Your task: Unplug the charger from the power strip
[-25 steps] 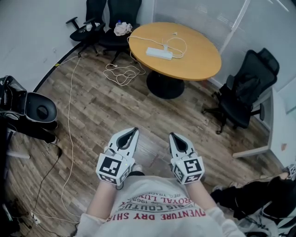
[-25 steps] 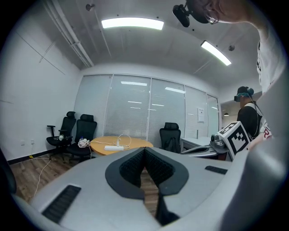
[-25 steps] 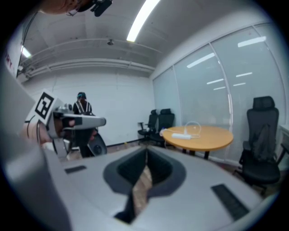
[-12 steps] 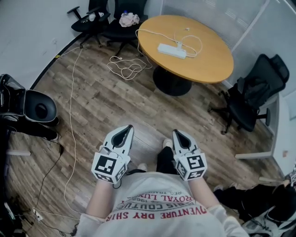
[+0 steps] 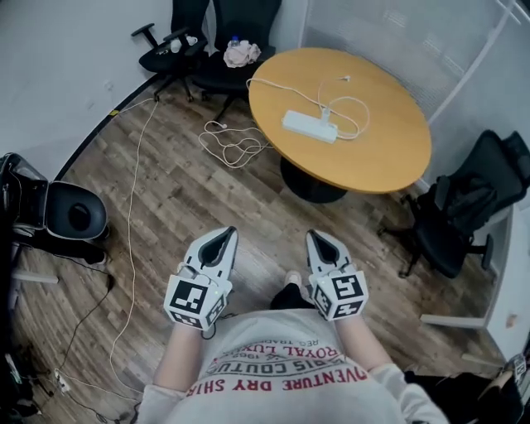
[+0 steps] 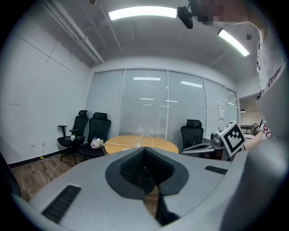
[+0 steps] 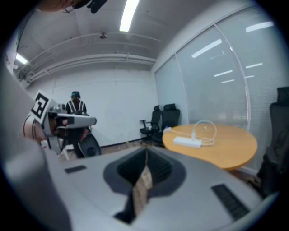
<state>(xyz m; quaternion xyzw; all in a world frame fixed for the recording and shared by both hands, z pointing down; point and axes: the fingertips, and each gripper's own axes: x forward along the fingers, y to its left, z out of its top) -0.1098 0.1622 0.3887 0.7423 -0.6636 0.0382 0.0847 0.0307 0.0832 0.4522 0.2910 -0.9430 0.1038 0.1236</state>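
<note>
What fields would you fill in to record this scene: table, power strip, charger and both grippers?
Table: round orange wooden table, on the plank floor
Power strip: white oblong power strip, lying on the table
Charger: small white charger, plugged into the strip, its white cable looped beside it
Left gripper: shut, empty, short of the table
Right gripper: shut, empty, short of the table

- Round wooden table top (image 5: pixel 377 157): plain, warm orange-tan.
- Oblong plastic power strip (image 5: pixel 309 126), the small plugged-in charger (image 5: pixel 325 111) and its looped cable (image 5: pixel 365 116): all white.
- Plank floor (image 5: pixel 182 190): grey-brown, with streaked wood grain.
- Swivel office chairs (image 5: pixel 240 25): black.
- Left gripper (image 5: pixel 224 238) and right gripper (image 5: pixel 315 240): pale grey-white shells and dark grey ribbed pads, with black-and-white square markers on their cubes.
- Person's T-shirt (image 5: pixel 281 348): off-white with red lettering.
</note>
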